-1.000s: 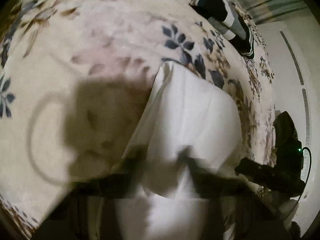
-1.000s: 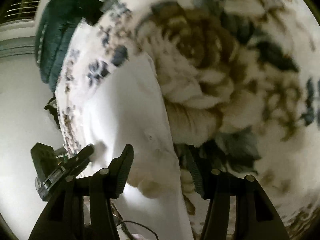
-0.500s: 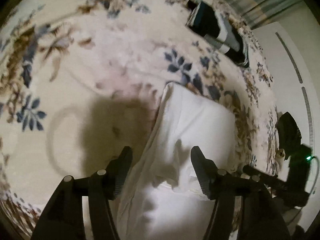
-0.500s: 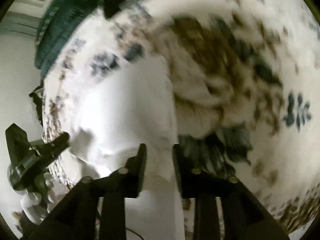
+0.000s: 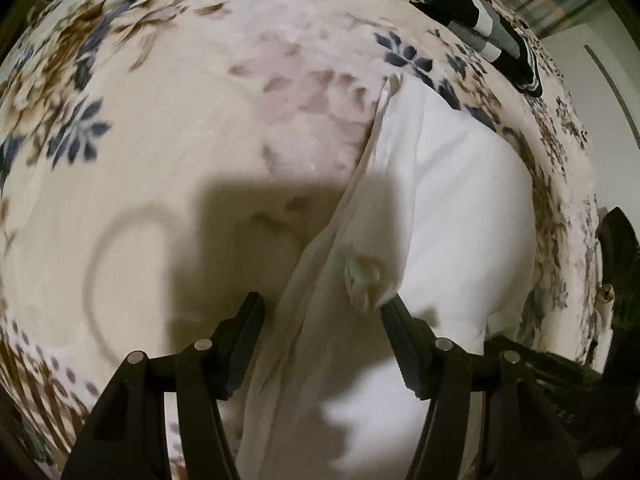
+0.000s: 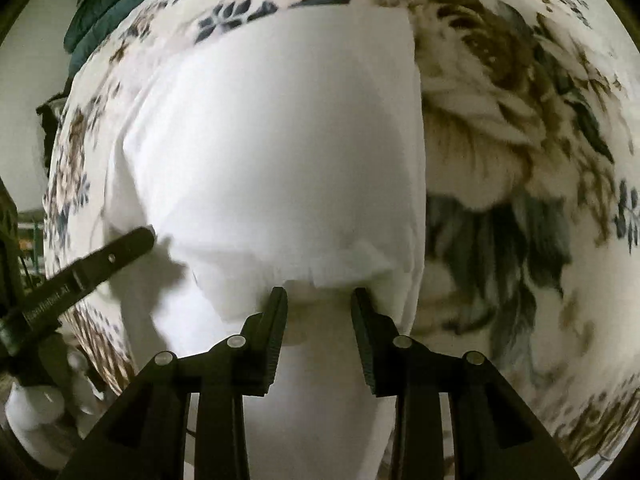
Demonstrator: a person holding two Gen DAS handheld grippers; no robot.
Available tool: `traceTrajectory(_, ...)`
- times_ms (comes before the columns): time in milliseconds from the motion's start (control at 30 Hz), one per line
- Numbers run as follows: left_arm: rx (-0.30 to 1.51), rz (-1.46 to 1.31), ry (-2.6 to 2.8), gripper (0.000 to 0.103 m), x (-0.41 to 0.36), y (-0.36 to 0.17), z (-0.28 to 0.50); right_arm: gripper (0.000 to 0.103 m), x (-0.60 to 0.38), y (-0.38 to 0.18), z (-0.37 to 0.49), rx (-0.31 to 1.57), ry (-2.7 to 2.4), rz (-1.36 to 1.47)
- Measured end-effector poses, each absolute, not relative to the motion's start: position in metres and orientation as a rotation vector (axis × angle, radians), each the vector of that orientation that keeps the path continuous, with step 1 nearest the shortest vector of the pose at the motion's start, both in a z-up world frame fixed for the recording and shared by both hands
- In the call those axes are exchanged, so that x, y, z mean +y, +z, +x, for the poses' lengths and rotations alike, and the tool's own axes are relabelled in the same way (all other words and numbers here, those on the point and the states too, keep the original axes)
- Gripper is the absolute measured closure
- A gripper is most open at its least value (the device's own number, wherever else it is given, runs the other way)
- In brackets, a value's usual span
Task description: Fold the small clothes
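A white garment (image 5: 460,208) lies folded on the floral blanket (image 5: 160,140); its long folded edge runs down toward my left gripper (image 5: 324,312). That gripper is open above the edge, its pads clear of the cloth. In the right wrist view the garment (image 6: 280,140) fills the middle. My right gripper (image 6: 318,300) points down at the garment's near fold. Its jaws are opening a little, a bulge of white cloth sits between them, and the pads do not press on it. One of the left gripper's fingers (image 6: 112,256) reaches in from the left.
Dark clothes with white and grey stripes (image 5: 472,20) lie at the far right of the bed. A dark green blanket (image 6: 108,12) sits at the far left corner. The bed edge (image 5: 576,184) drops to a pale floor on the right.
My left gripper let go of the white garment, opened wide and drew back. My right gripper moved across over the garment, rolled, and its jaws came closer together.
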State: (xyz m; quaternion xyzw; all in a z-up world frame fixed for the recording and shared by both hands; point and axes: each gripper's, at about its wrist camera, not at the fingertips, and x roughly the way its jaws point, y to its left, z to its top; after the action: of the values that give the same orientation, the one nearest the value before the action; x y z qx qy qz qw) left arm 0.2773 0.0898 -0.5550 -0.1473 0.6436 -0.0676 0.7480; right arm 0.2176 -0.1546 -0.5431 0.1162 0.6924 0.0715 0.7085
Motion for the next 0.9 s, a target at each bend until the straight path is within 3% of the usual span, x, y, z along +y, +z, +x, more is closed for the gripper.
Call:
traceTrajectory(67,1.388,-0.35,-0.175,0.045,0.092,-0.538,0.269,0.067,-0.16,-0.539,0.215,1.548,0.154,0.303)
traceTrajectory(167,1.365,-0.386,-0.214,0.045,0.102,-0.51,0.251,0.046,-0.176,-0.529,0.204,1.555,0.187,0.424)
traceTrajectory(267,1.387,-0.433,-0.237,0.045,0.12,-0.493,0.224,0.041,-0.198,-0.517,0.177,1.597,0.225,0.539)
traceTrajectory(500,1.594,-0.491,-0.235,0.045,0.147,-0.541,0.149,0.04,-0.225,-0.56,0.075,1.795,0.213,0.706)
traceTrajectory(667,1.693,-0.525,-0.261,0.045,0.145,-0.589,0.111,0.04,-0.216,-0.599,0.03,1.816,0.236,0.787)
traceTrajectory(767,1.688,-0.53,-0.279,0.046,0.136,-0.592,0.098,0.04,-0.211,-0.619,0.013,1.821,0.242,0.85)
traceTrajectory(800,1.667,-0.523,-0.287,0.048,0.132,-0.587,0.096,0.04,-0.208,-0.622,0.012,1.82,0.249,0.871)
traceTrajectory(833,1.651,-0.521,-0.3,0.076,0.129,-0.58,0.094,0.042,-0.203,-0.625,0.01,1.82,0.253,0.88)
traceTrajectory(867,1.649,-0.519,-0.315,0.099,0.126,-0.577,0.093,0.056,-0.197,-0.626,0.009,1.814,0.254,0.888)
traceTrajectory(900,1.645,-0.513,-0.317,0.099,0.123,-0.572,0.092,0.081,-0.194,-0.626,0.008,1.81,0.255,0.893)
